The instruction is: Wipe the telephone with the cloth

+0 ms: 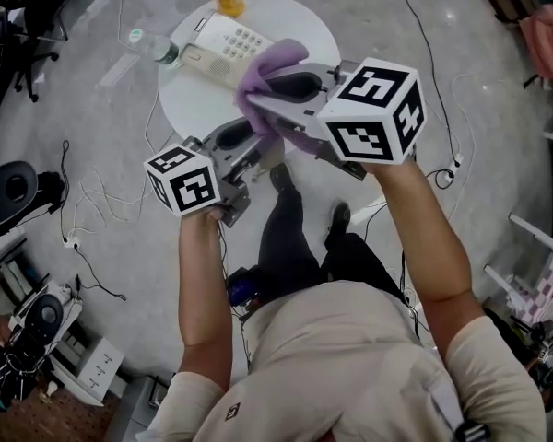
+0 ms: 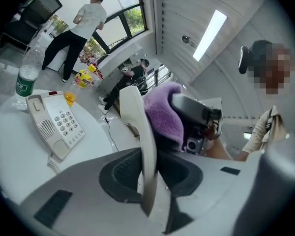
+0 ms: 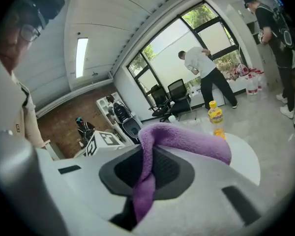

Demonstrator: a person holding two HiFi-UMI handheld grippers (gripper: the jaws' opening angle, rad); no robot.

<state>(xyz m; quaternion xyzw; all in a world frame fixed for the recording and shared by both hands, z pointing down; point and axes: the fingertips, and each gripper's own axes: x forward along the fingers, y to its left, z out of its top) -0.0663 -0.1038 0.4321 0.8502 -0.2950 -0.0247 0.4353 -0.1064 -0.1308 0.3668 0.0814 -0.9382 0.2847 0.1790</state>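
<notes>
My right gripper [image 3: 142, 173] pinches the purple cloth [image 3: 187, 141] by one fold; pressed on the telephone [image 1: 223, 47], lying apart on the round table [image 1: 192, 107], it could slip free. My left gripper [image 2: 148, 181] clamps a pale strip [image 2: 136, 124], perhaps a handset's edge.

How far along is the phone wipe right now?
Done: the right gripper is shut on the purple cloth, and the left gripper grips what looks like the cream handset, lifted off the telephone base. In hand: the cloth sits close beside that handset, though contact is unclear. Left: the base and keypad on the white table, which the cloth is not touching.
</notes>
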